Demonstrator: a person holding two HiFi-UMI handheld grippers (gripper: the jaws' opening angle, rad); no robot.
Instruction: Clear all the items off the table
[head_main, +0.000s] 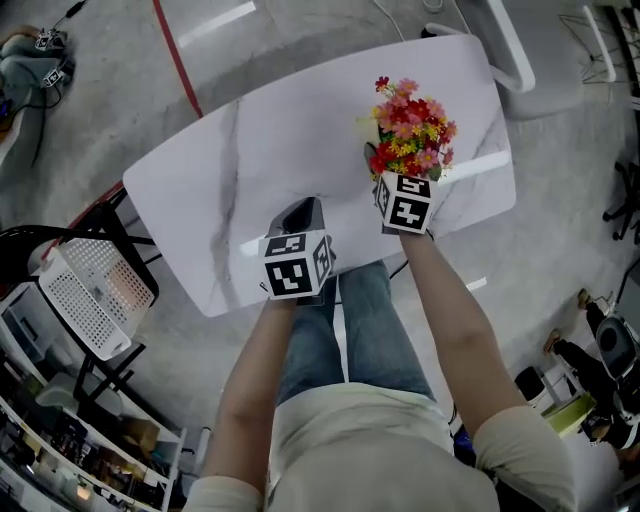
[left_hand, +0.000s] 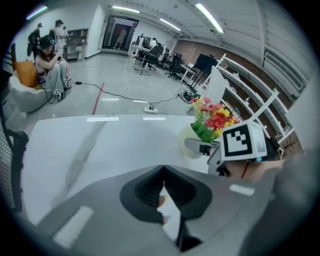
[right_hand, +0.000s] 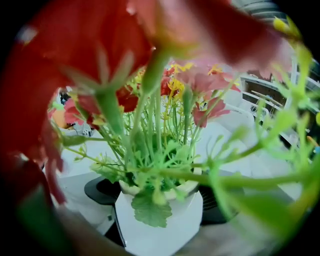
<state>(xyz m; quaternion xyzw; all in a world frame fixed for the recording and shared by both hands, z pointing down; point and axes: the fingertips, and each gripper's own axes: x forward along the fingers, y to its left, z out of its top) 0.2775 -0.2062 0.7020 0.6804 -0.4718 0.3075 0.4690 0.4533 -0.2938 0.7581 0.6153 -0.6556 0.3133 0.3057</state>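
Blurred red petals crowd the right gripper view, yet the right gripper (right_hand: 159, 202) plainly has its dark pads clamped on either side of the white flower pot (right_hand: 160, 227), at the near right of the white marble-look table (head_main: 250, 140). In the head view, the blooms hide both pot and jaws. Beside it, the left gripper (left_hand: 162, 175) hovers over the near edge, its jaws pressed together on nothing. A white perforated panel (head_main: 95, 290) on a black frame stands left of the table. Beyond, a red floor line (head_main: 178, 60) crosses grey concrete.
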